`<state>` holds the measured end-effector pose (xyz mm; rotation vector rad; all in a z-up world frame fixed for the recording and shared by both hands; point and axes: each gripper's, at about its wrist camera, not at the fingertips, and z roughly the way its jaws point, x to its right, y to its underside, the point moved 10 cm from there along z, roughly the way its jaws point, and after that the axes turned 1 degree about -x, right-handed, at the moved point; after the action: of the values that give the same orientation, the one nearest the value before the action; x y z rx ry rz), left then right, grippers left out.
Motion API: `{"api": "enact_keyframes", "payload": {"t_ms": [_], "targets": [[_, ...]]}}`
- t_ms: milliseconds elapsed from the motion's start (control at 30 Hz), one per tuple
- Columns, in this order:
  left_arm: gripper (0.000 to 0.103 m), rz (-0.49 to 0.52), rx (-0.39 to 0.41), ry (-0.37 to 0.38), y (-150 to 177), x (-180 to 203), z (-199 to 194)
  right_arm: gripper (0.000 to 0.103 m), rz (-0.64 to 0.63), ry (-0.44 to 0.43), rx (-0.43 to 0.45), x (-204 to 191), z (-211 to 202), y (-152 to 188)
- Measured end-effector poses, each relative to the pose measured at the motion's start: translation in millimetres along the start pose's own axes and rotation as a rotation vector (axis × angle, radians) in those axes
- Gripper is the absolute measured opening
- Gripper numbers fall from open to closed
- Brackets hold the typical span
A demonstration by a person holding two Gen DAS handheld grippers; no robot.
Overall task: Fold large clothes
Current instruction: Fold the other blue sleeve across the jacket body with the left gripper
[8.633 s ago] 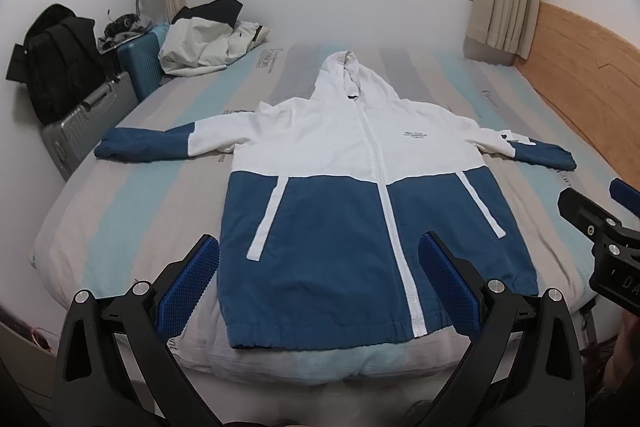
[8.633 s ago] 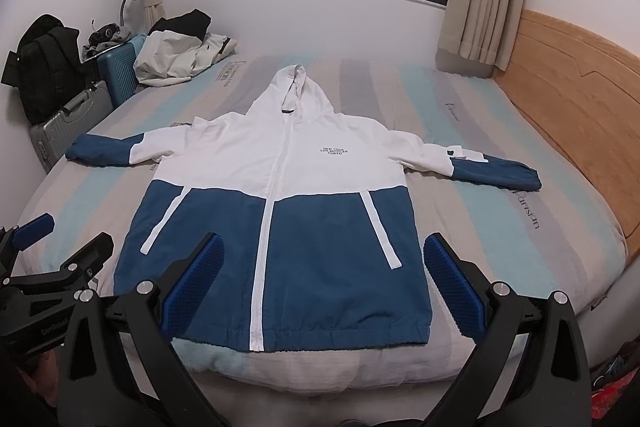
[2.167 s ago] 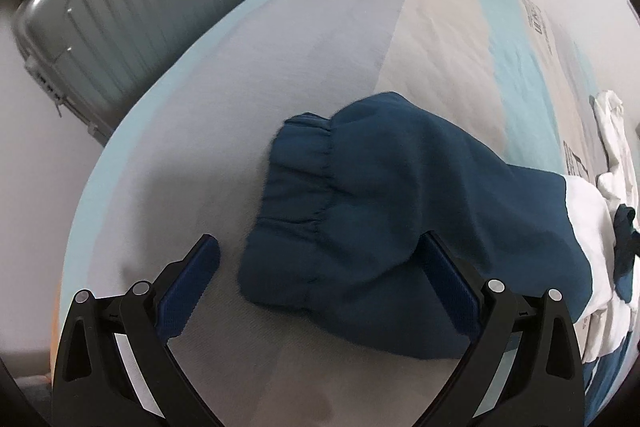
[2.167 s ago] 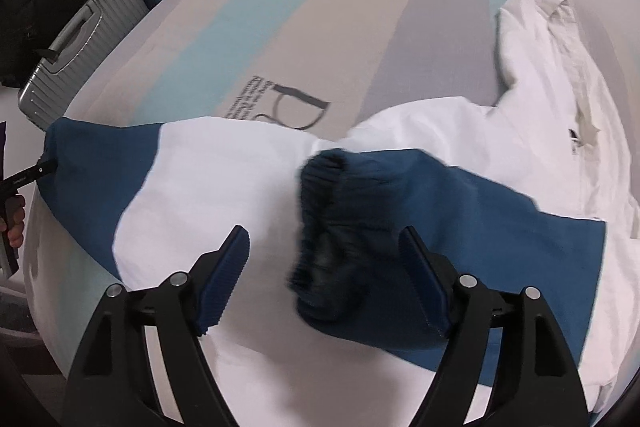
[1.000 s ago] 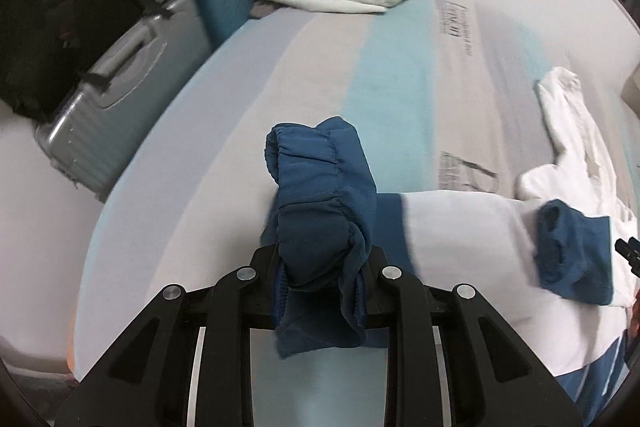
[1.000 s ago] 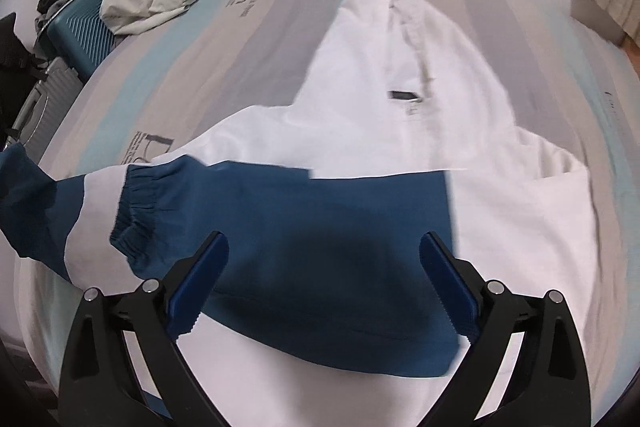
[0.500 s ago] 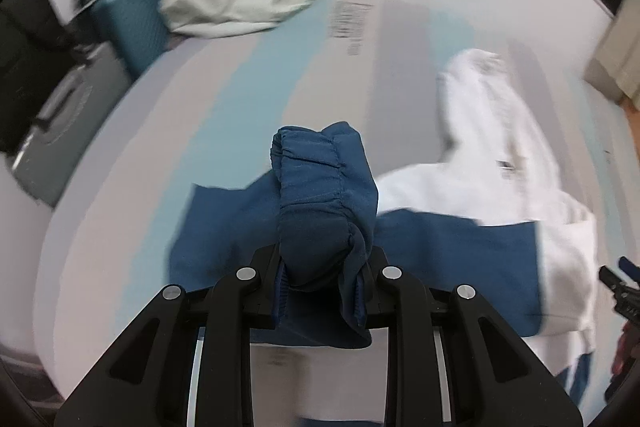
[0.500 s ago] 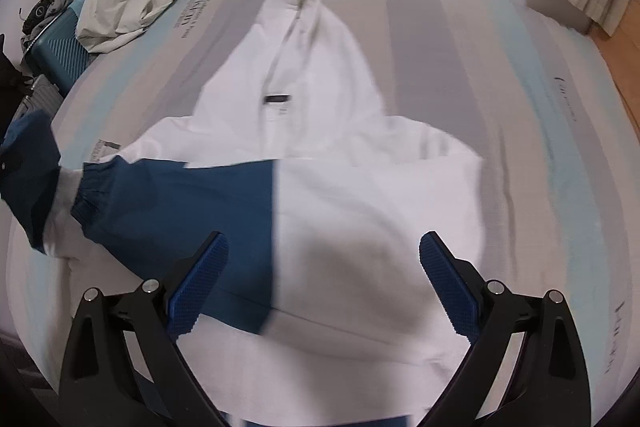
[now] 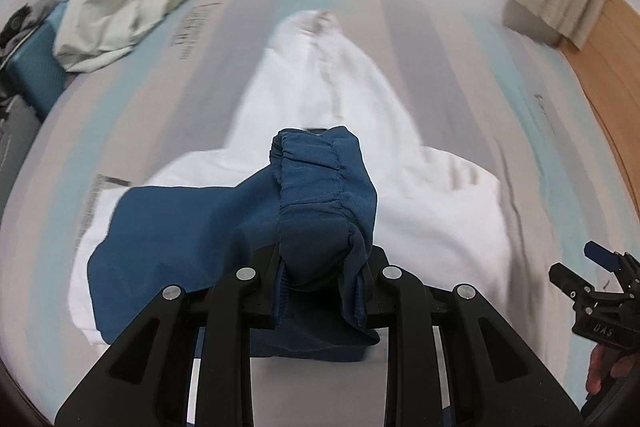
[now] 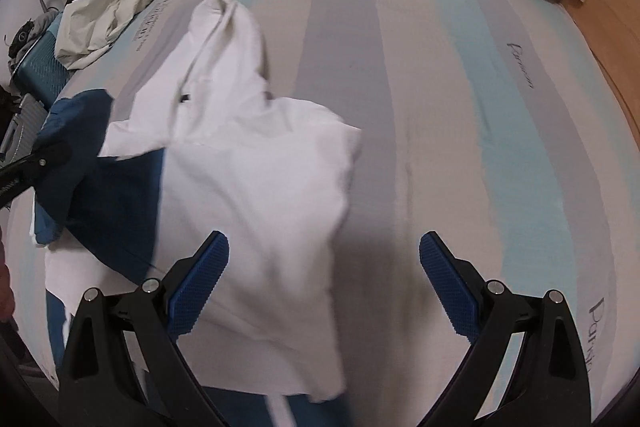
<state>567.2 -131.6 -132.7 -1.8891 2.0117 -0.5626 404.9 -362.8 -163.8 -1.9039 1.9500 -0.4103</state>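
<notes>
Since a second ago the jacket's (image 9: 400, 155) blue cuff (image 9: 326, 203), pinched in the left gripper (image 9: 320, 291), has travelled from the bed (image 10: 460, 107) edge to over the white chest, so the second sleeve fold is nearly laid. Right gripper (image 10: 324, 283) is spread, empty, beside the jacket. Hem is cut off; motion blur hides the sleeve lie.

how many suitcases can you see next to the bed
2. A teal suitcase stands at the bed's far left edge under a pile of clothes; a grey suitcase sits just in front of it. More may be hidden beyond the frame.
</notes>
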Motion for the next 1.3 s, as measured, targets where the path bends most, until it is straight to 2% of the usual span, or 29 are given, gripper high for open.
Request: {"api": "enact_keyframes", "payload": {"t_ms": [200,533,700,800,867,933,1133,1233,1300], "targets": [[0.024,0.075,-0.014,-0.01,9.0,76.1,28.9,0.092,0.021,-0.003,-0.017,48.7,6.2,13.7],[0.025,0.171,-0.041,-0.056,28.7,132.6,65.8,0.092,0.035,-0.012,-0.029,91.4,19.9,26.8],[0.039,0.193,-0.044,-0.055,33.3,148.4,77.3,0.092,0.053,-0.02,-0.034,102.9,26.3,29.5],[0.055,0.181,-0.049,-0.026,35.8,155.8,81.2,0.092,0.057,-0.025,-0.044,110.1,30.7,31.9],[0.069,0.164,-0.043,-0.003,35.9,159.2,81.8,0.092,0.054,-0.019,-0.044,114.5,31.2,32.5],[0.074,0.155,-0.044,0.022,37.2,166.3,82.8,0.092,0.058,-0.014,-0.042,121.1,30.3,32.9],[0.076,0.178,-0.075,0.104,45.3,197.8,79.6,0.092,0.086,-0.003,-0.035,142.1,18.8,32.8],[0.088,0.178,-0.068,0.127,42.9,203.0,66.6,0.092,0.071,-0.006,-0.012,141.0,2.8,27.1],[0.09,0.17,-0.067,0.118,38.3,195.4,57.4,0.093,0.043,-0.006,0.001,134.2,-7.4,20.7]]}}
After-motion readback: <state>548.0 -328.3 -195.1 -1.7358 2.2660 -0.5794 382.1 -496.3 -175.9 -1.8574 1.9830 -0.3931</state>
